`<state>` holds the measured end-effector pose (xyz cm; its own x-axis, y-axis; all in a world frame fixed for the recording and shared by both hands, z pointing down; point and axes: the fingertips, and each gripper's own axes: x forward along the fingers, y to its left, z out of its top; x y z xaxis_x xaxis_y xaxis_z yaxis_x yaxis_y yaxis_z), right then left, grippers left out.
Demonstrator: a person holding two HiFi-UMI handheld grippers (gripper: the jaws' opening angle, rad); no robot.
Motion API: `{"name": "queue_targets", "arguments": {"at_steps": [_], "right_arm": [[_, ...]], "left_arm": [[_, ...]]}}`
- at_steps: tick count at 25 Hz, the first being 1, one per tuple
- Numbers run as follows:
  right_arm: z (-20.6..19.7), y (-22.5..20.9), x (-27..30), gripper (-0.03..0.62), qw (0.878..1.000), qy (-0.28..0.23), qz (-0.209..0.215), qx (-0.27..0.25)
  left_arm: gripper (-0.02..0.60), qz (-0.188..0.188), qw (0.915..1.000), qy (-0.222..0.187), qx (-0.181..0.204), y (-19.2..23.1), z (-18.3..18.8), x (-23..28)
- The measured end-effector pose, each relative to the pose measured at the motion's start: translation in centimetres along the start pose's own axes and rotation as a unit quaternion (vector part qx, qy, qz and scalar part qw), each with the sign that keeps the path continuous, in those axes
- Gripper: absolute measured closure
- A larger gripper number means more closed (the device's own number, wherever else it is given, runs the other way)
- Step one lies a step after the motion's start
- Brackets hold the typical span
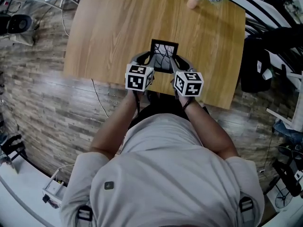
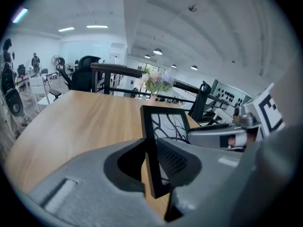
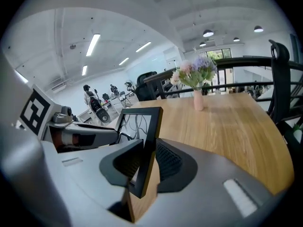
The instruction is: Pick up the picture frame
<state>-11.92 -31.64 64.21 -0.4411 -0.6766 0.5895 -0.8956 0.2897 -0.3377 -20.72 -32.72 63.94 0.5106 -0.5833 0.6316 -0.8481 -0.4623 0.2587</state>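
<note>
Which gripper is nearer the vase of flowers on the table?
Right. The right gripper clamps the picture frame's right edge, the side toward the vase; the left gripper clamps the opposite edge, farther from it.

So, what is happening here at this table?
A person holds a black frame with two grippers. The left gripper has its jaws shut on the frame's left edge, and the right gripper on its right edge. The frame is upright and appears clear of the wooden table, above the side nearest the person. A vase of flowers stands at the far end, untouched.
</note>
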Motion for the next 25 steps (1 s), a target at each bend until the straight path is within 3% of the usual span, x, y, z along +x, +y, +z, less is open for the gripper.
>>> {"name": "queue_targets", "arguments": {"at_steps": [12,17,25], "right_arm": [[9.5,6.1,-6.9,0.503,0.991,-0.121,-0.009,-0.052],[11.2,7.7,-9.4,0.503,0.986,-0.151,-0.013,-0.069],[11.2,7.3,-11.1,0.503,0.985,-0.159,-0.011,-0.069]], "left_arm": [[0.502,0.000,0.9906,-0.120,0.066,-1.8,9.5,-9.4],[0.502,-0.007,0.9855,-0.149,0.081,-2.9,11.2,-12.1],[0.502,-0.005,0.9830,-0.165,0.081,-4.6,11.2,-13.0]]}}
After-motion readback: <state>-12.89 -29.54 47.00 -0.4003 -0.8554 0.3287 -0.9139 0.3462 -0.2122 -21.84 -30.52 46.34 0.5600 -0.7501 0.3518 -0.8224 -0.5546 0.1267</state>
